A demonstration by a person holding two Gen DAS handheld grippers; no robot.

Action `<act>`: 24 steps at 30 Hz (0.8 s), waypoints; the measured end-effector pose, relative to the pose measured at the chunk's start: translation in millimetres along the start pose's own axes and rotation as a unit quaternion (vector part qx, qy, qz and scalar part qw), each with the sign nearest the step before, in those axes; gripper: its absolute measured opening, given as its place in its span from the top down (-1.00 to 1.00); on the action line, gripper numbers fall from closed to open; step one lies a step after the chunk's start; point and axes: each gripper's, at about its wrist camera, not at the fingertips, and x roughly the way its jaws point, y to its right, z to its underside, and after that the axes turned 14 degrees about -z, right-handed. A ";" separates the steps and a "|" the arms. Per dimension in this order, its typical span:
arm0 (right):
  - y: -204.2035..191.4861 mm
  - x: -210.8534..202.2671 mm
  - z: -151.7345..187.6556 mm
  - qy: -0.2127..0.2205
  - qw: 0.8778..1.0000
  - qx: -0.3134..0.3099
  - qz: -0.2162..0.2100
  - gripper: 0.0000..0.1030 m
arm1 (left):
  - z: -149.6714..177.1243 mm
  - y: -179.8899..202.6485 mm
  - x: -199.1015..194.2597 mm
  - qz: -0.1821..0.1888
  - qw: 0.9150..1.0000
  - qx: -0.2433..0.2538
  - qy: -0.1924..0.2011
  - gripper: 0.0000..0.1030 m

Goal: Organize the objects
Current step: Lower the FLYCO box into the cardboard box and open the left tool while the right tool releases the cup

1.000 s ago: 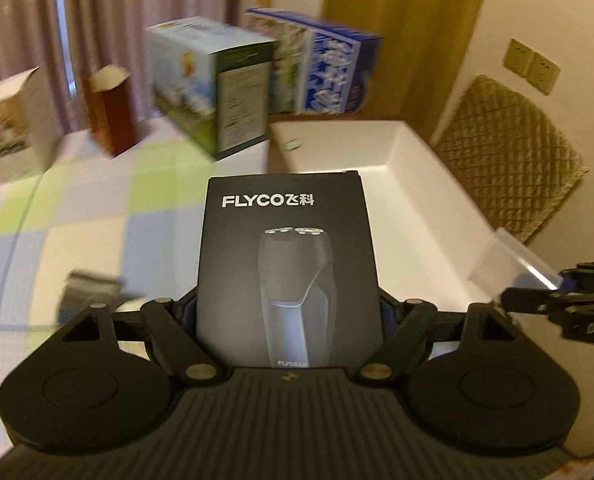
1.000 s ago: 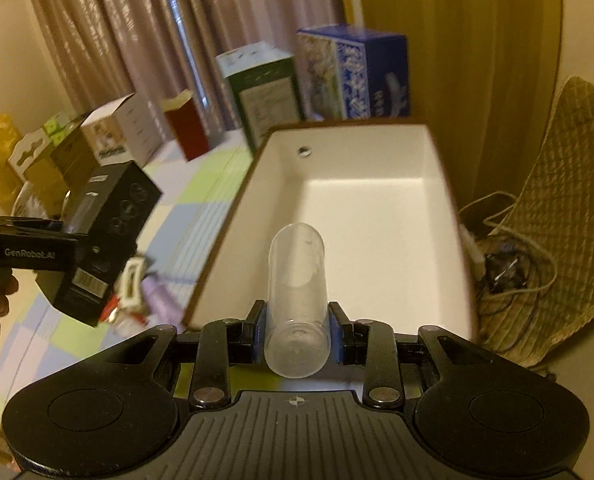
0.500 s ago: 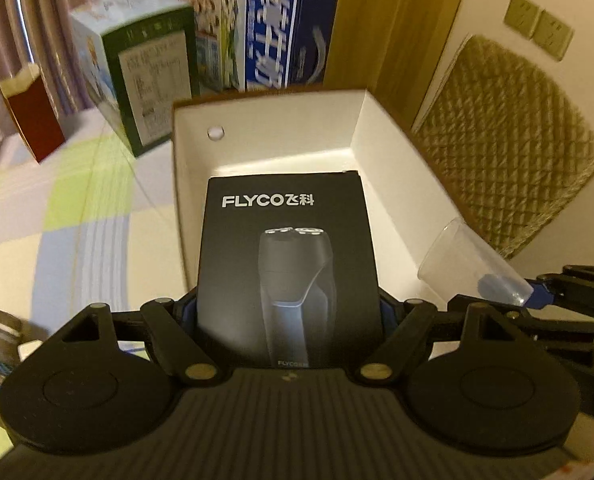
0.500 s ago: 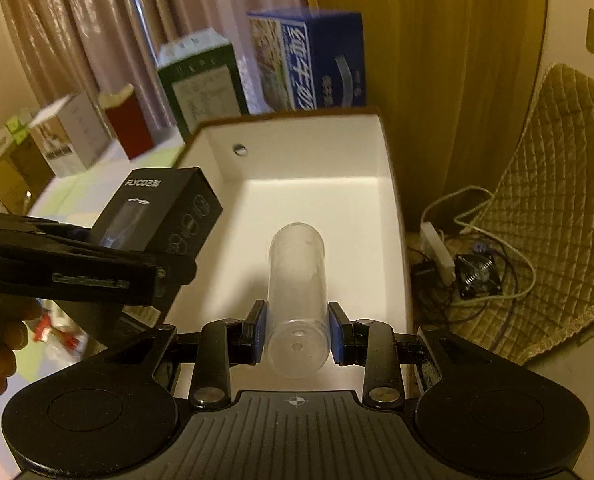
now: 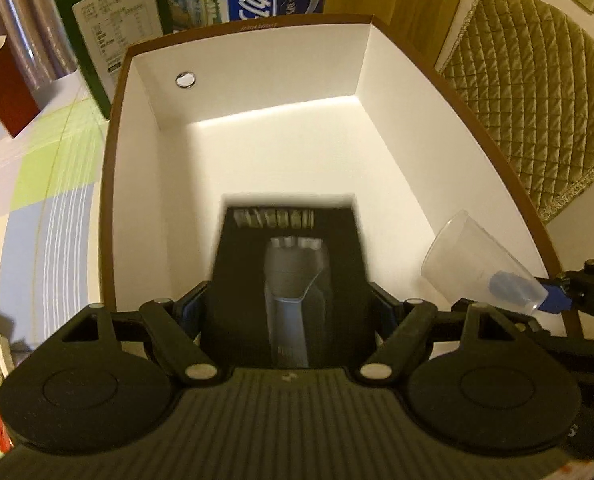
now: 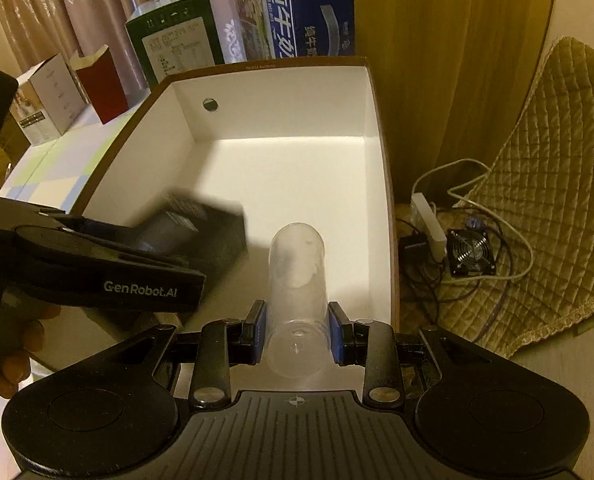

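White-lined cardboard box with brown outer walls fills the centre of both views, open top, small round hole high on its far-left inner wall. Left gripper is clamped on the black shaver box, blue pads pressing both sides; the box is motion-blurred and sits inside the cardboard box's near-left part, lower centre of the left view. Can't tell if it touches the floor of the box. Right gripper is clamped on the clear plastic cup near its base, cup lying along the fingers with its mouth pointing forward, over the near-right part of the cardboard box. In the left view the same cup shows at right edge, tilted, just inside the right wall. In the right view the left gripper's body, marked GenRobot.AI, crosses the left-centre of frame with the shaver box just beside the cup, not touching. Upper left of both frames: green carton, blue carton, red carton, standing on a checked tablecloth.
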 end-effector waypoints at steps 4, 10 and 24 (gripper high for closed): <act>0.3 4.4 -5.3 0.000 1.000 -0.008 0.002 0.45 | -4.2 -2.5 -1.3 -0.001 1.000 -0.001 0.007 -0.55; -6.4 9.7 -6.6 0.012 0.999 -0.041 0.021 0.32 | -6.8 -9.6 -7.1 -0.006 1.000 0.008 0.013 -0.60; -23.5 -15.6 7.5 0.039 0.997 -0.062 -0.005 -0.46 | 12.2 -34.8 -42.0 0.009 0.999 0.011 0.040 -0.74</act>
